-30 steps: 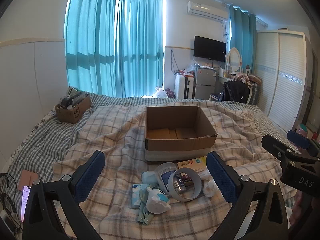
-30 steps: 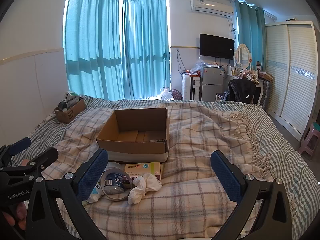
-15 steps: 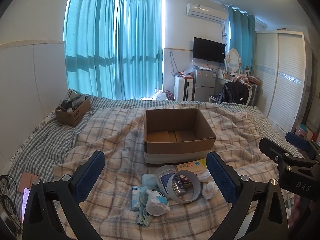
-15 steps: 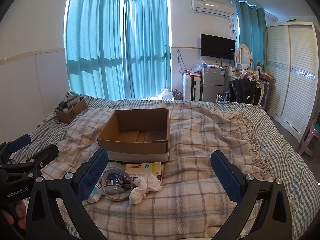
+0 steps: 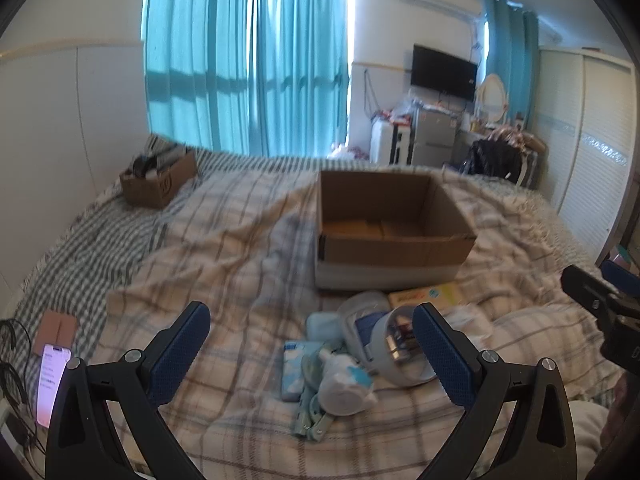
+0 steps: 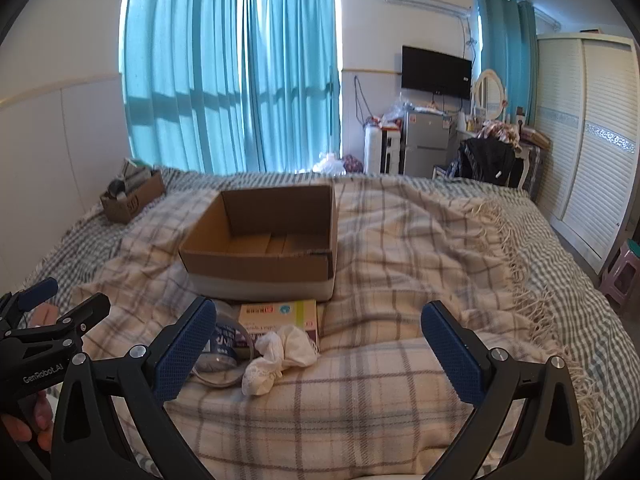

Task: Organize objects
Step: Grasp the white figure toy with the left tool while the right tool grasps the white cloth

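Left wrist view: the left gripper [image 5: 312, 344] hangs spread and empty above a tight heap of small objects [image 5: 352, 364] on the bed [image 5: 224, 248], just in front of the empty cardboard box [image 5: 394, 226]. The right gripper [image 6: 316, 342] is spread and empty too. Because the pieces overlap on soft, rumpled bedding, a descending pinch could catch two at once, or push one down into a fold.
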`<state>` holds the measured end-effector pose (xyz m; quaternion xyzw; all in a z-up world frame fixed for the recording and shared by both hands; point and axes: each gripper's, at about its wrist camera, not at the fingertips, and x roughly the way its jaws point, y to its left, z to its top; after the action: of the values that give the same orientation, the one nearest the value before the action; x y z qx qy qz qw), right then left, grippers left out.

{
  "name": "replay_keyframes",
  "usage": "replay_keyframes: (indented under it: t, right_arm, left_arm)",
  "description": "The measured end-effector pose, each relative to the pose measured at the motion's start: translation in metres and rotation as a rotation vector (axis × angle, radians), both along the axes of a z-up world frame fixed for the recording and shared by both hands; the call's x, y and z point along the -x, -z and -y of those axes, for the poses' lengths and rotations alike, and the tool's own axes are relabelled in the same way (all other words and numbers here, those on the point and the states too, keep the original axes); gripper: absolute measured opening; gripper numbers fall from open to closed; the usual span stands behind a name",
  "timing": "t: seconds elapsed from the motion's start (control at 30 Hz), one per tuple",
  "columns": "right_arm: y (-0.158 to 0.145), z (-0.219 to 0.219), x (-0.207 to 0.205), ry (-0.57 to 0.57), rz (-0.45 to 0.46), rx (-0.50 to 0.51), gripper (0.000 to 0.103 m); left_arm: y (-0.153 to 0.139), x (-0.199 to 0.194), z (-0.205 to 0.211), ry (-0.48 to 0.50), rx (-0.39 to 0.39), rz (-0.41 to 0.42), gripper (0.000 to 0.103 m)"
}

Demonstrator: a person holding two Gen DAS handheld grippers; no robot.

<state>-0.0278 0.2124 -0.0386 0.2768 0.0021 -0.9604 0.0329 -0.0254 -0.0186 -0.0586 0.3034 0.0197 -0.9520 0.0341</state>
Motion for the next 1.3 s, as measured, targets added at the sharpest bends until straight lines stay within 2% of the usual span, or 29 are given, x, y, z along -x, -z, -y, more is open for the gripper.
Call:
replay_keyframes:
  t: [0.2, 0.33, 0.57, 0.67, 0.77, 0.83, 0.93, 1.03, 1.2, 1.3]
  right_arm:
    - [0.043, 0.009, 0.027, -0.009, 0.124, -0.039, 0.103]
    - [0.067, 0.016, 0.040, -0.024, 0.206, -0.063, 0.103]
    - [0.090, 0.028, 0.056, -0.053, 0.246, -0.060, 0.095]
    - [0.101, 0.034, 0.063, -0.076, 0.295, -0.053, 0.079]
    - [0.103, 0.037, 0.065, -0.090, 0.309, -0.059, 0.063]
    - [0.102, 0.037, 0.064, -0.104, 0.306, -0.048, 0.042]
    - [0.100, 0.038, 0.061, -0.116, 0.293, -0.042, 0.021]
    - [0.092, 0.036, 0.056, -0.110, 0.259, -0.035, 0.016]
    - [0.077, 0.032, 0.044, -0.097, 0.211, -0.018, 0.014]
    - [0.065, 0.033, 0.035, -0.102, 0.180, -0.012, 0.014]
  left_arm:
    - [0.048, 0.018, 0.001, 0.015, -0.025, 0.133, 0.101]
    - [0.075, 0.029, -0.009, 0.043, -0.011, 0.214, 0.094]
    - [0.100, 0.039, -0.016, 0.085, -0.034, 0.266, 0.084]
    - [0.105, 0.042, -0.018, 0.116, -0.049, 0.281, 0.073]
    - [0.105, 0.042, -0.020, 0.131, -0.033, 0.284, 0.070]
    - [0.102, 0.041, -0.021, 0.140, -0.034, 0.278, 0.066]
    - [0.097, 0.039, -0.018, 0.144, -0.043, 0.271, 0.063]
    - [0.092, 0.036, -0.015, 0.137, -0.057, 0.270, 0.060]
    - [0.077, 0.027, -0.014, 0.152, -0.086, 0.249, 0.053]
    - [0.066, 0.019, -0.017, 0.158, -0.064, 0.221, 0.053]
